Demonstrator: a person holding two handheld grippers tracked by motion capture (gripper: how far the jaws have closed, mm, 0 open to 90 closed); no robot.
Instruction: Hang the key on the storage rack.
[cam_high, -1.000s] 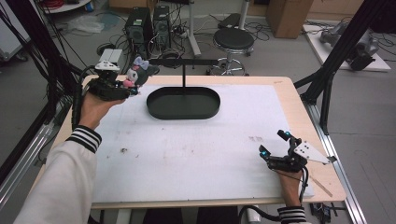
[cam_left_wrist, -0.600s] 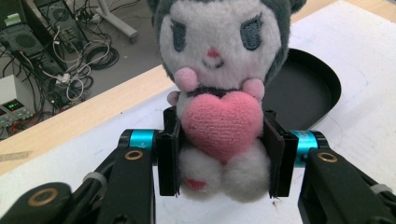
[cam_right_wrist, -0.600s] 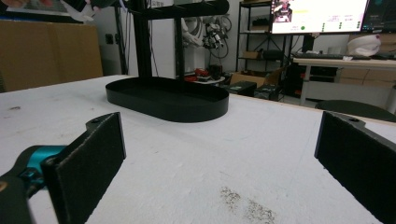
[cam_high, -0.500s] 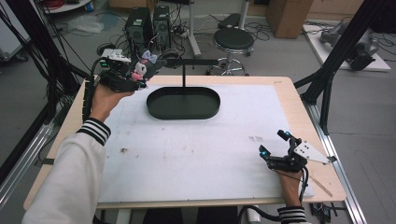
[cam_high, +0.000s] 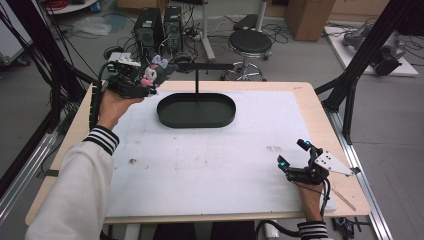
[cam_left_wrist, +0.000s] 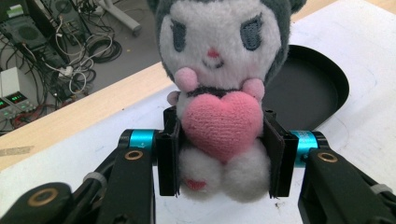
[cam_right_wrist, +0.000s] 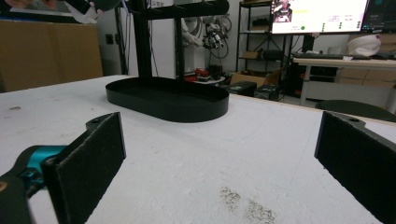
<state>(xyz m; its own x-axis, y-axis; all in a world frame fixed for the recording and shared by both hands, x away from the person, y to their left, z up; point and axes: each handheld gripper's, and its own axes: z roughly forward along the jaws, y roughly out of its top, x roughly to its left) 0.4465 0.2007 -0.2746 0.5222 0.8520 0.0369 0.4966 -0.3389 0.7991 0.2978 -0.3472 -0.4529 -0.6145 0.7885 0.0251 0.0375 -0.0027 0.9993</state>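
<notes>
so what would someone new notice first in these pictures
Most likely the plush toy, grey and white with a pink heart, clamped between the black jaws of the left tool and held up near the table's far left corner. Next, the black oval tray with an upright stand rising from it, at the far middle of the white table. The right tool rests near the right front corner, jaws wide apart and empty.

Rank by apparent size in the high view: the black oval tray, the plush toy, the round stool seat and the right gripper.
1. Black oval tray, clearly largest.
2. Round stool seat and right gripper look about alike; the stool stands farther off, so unranked.
3. Plush toy, smallest, partly hidden in the left gripper.
</notes>
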